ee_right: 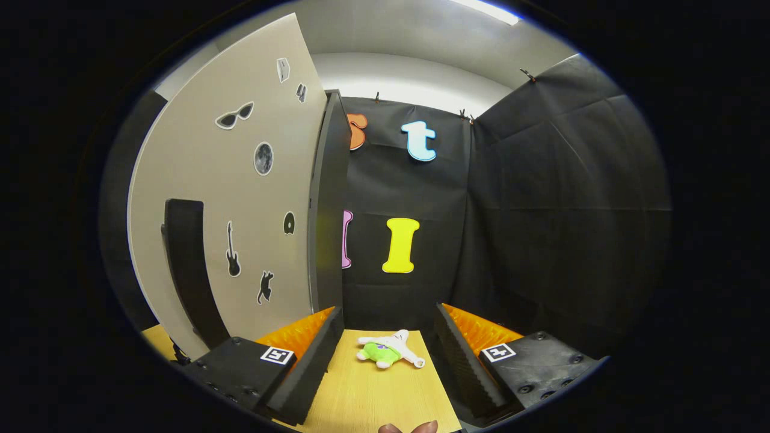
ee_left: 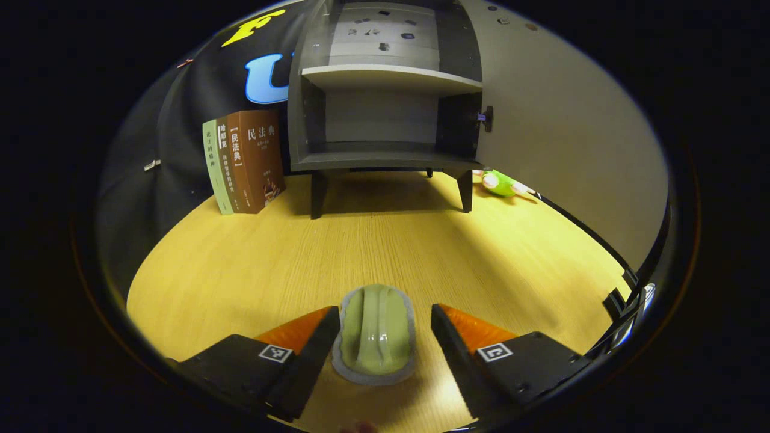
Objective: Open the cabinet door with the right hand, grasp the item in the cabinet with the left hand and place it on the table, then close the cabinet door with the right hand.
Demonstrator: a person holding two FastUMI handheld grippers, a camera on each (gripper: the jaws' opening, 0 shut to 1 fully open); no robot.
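Left gripper view, left to right: three books stand upright on the tabletop, just beside the left wall of the cabinet. The cabinet stands on short legs with its front open; a shelf divides the interior, and both compartments appear bare. To its right the open door swings out toward the camera, and a green plush toy lies on the tabletop near the cabinet's right front leg, between the cabinet and the door. In the foreground the item, a pale green oblong object on a grey base, lies flat on the tabletop between the fingers of the left hand-held gripper; the jaws are spread wide, the left finger close against the item's edge and the right finger clearly apart from it, so the item is not clamped. Right gripper view, left to right: the outer face of the door, bearing small stickers and a dark vertical handle, stands close on the left of the right hand-held gripper. The jaws are spread wide and hold nothing. Between the fingers, farther off, the plush toy lies on the tabletop before the black booth wall.
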